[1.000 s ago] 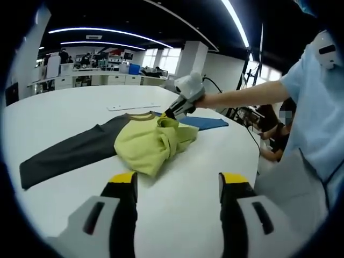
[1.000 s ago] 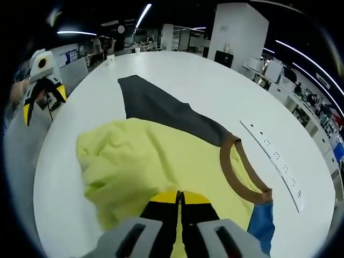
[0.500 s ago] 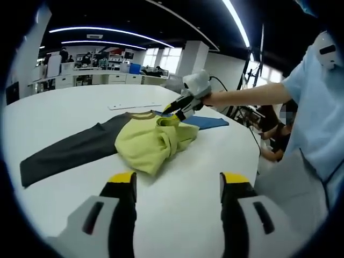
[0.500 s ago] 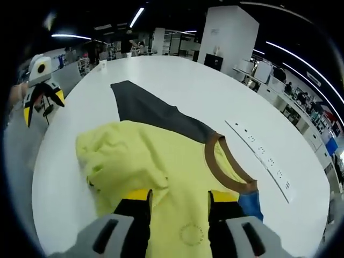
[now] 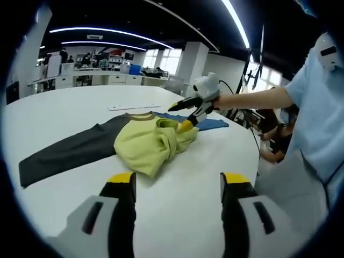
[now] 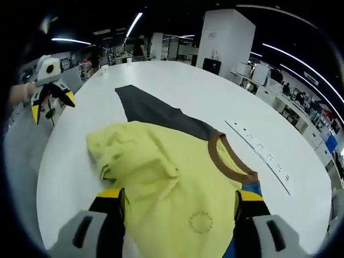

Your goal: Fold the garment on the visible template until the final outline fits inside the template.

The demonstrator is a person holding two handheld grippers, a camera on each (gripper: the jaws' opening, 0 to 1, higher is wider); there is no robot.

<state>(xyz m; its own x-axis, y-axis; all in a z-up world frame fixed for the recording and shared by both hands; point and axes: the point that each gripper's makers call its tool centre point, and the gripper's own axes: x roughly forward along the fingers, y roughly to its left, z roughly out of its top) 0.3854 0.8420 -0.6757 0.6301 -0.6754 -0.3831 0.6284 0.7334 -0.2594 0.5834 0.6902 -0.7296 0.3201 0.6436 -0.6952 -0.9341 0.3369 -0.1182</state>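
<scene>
Right in front of the right gripper [image 6: 177, 200] the shirt [image 6: 161, 172] lies bunched on the white bench [image 6: 70, 161], just past its wide-open, empty jaws. The left gripper [image 5: 177, 185] is well back, also spread open, holding nothing.
</scene>
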